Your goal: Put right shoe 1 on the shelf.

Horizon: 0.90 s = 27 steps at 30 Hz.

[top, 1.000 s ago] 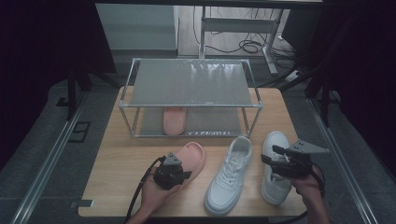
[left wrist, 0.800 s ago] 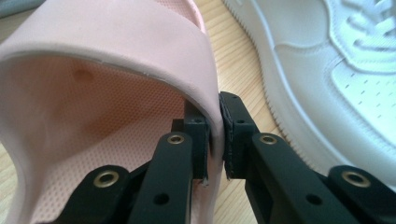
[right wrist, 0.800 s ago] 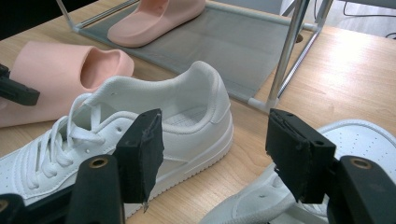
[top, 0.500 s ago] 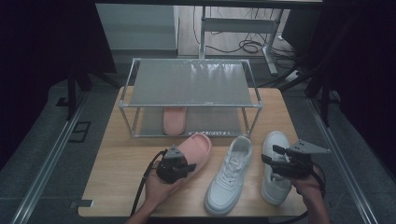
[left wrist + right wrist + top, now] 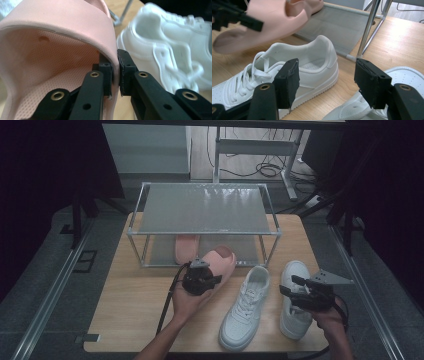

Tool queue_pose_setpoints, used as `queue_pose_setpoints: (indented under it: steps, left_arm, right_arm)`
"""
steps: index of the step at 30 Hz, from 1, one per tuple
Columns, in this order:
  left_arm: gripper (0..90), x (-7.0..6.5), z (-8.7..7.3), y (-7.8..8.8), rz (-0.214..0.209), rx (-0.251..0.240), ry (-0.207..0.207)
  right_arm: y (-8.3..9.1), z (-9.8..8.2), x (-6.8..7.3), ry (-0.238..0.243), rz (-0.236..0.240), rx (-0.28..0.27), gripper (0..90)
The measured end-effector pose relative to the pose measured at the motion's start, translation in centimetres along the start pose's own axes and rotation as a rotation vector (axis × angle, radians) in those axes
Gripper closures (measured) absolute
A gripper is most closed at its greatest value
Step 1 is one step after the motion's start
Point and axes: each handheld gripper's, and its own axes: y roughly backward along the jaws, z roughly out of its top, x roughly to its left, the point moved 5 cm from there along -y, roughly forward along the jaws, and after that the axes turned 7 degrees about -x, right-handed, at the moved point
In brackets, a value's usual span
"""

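A person stands at a wooden worktop (image 5: 130, 315) with a two-jaw gripper in each hand.

The left gripper (image 5: 201, 279) pinches a pink slipper (image 5: 218, 264). In the left gripper view its jaws are pressed onto the side wall of the slipper (image 5: 62, 45), one jaw inside the shoe against the dotted lining, the other outside. The rest of the slipper spreads up and to the left of the jaws. Just beyond the outer jaw, to the right, lies a white sneaker (image 5: 165, 47), blurred. In the high view the slipper is lifted off the worktop, with its far end pointing at the lower level of a metal shoe rack (image 5: 205, 210). A second pink slipper (image 5: 186, 247) rests on that lower level, ahead of the held one.

The right gripper (image 5: 295, 292) holds nothing. In the right gripper view its jaws are spread wide apart. Between and beyond them lies the white sneaker (image 5: 294, 67), its heel opening facing the camera and its laces running off behind the left jaw. Below the right jaw sits another white sneaker (image 5: 404, 75), partly hidden by that jaw. Above and left of the jaws the held slipper (image 5: 269, 20) hangs in the air with the left gripper (image 5: 229, 16) clamped on it. A leg of the shoe rack (image 5: 367, 27) stands just beyond the right jaw, on the worktop (image 5: 402, 40).
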Motion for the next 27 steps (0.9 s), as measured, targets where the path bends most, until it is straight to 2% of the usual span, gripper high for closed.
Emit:
queue_pose_setpoints:
  steps: [2,8,9,13,15,16,18,19,23,27]
  left_arm:
    - [83.0,0.2,0.7,-1.2,0.021,-0.015,0.021]
    - [82.9,0.5,1.4,-2.9,0.062,-0.056,0.06]
    - [82.9,0.5,1.7,-3.5,0.068,-0.073,0.078]
    - [82.9,0.8,1.9,-4.6,0.079,-0.076,0.107]
    - [82.9,1.3,1.9,-5.4,0.102,-0.084,0.128]
    - [82.8,1.3,1.9,-5.4,0.102,-0.084,0.128]
    - [82.9,1.7,1.9,-5.8,0.134,-0.09,0.13]
    - [83.2,2.0,2.0,-6.2,0.156,-0.108,0.14]
    - [83.2,2.5,2.2,-7.0,0.185,-0.122,0.164]
    - [83.1,2.9,2.2,-7.6,0.192,-0.125,0.189]
  right_arm:
    - [0.1,0.0,0.0,0.002,0.001,0.0,37.5]
    - [0.2,0.0,-0.2,-0.006,0.001,-0.005,37.6]
    - [0.2,0.1,-0.1,-0.005,0.001,-0.005,37.7]
    - [0.2,0.1,-0.1,-0.003,0.004,-0.003,37.7]
    - [0.3,0.1,-0.1,-0.003,0.003,-0.006,37.7]
    - [0.3,0.1,-0.1,-0.003,0.003,-0.006,37.7]
    - [0.2,0.1,-0.2,-0.004,0.003,-0.007,37.8]
    - [0.2,0.0,-0.2,-0.003,0.003,-0.006,37.8]
    - [0.2,0.1,-0.2,-0.005,0.005,-0.008,37.8]
    - [0.2,0.1,-0.2,-0.006,0.006,-0.008,37.9]
